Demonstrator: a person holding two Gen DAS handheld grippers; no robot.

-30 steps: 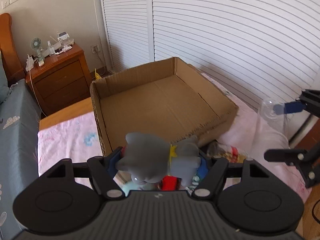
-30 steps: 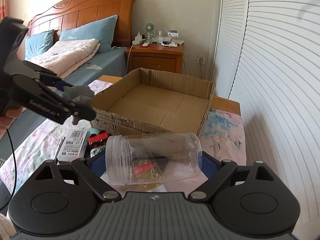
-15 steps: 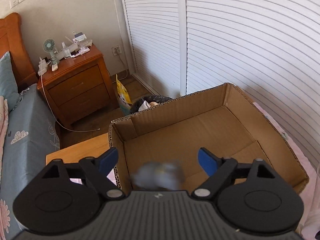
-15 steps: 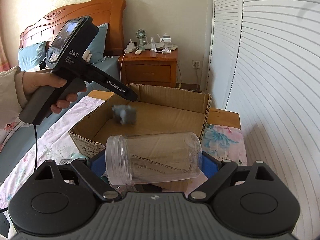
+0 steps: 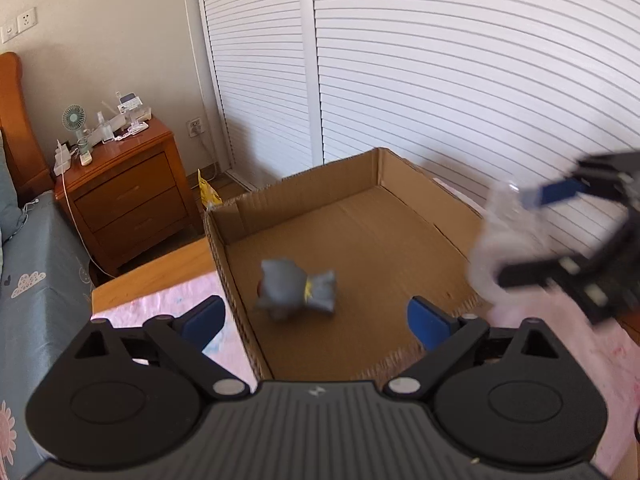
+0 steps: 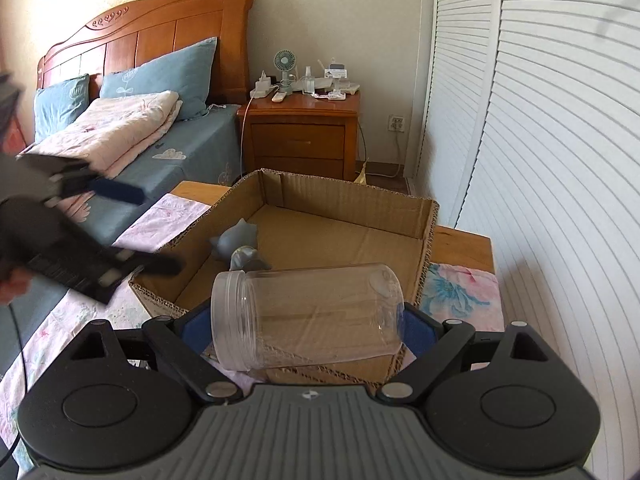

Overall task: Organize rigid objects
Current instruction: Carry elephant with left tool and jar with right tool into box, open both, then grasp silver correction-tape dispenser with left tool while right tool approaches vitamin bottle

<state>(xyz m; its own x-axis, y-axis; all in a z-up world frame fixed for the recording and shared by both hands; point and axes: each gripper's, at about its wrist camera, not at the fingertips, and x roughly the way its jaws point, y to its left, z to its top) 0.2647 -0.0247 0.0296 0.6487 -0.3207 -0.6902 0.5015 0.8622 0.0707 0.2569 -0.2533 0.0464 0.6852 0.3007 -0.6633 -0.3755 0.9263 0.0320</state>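
Observation:
A grey toy figure (image 5: 298, 294) lies on the floor of the open cardboard box (image 5: 372, 176), near its left wall; it also shows in the right wrist view (image 6: 238, 246). My left gripper (image 5: 316, 320) is open and empty just over the box's near edge. My right gripper (image 6: 308, 320) is shut on a clear plastic jar (image 6: 308, 314), held sideways over the near edge of the box (image 6: 352, 204). The right gripper and the jar (image 5: 504, 240) appear blurred at the right of the left wrist view.
The box rests on a pink floral cloth (image 6: 460, 292) over a wooden table. A wooden nightstand (image 6: 300, 136) with a small fan stands behind, next to a bed with blue pillows (image 6: 160, 76). White louvred doors (image 6: 540, 160) run along the right.
My left gripper carried the grey toy over the box, opened and let it go; the toy now lies inside. My right gripper moved the jar forward over the box's near edge.

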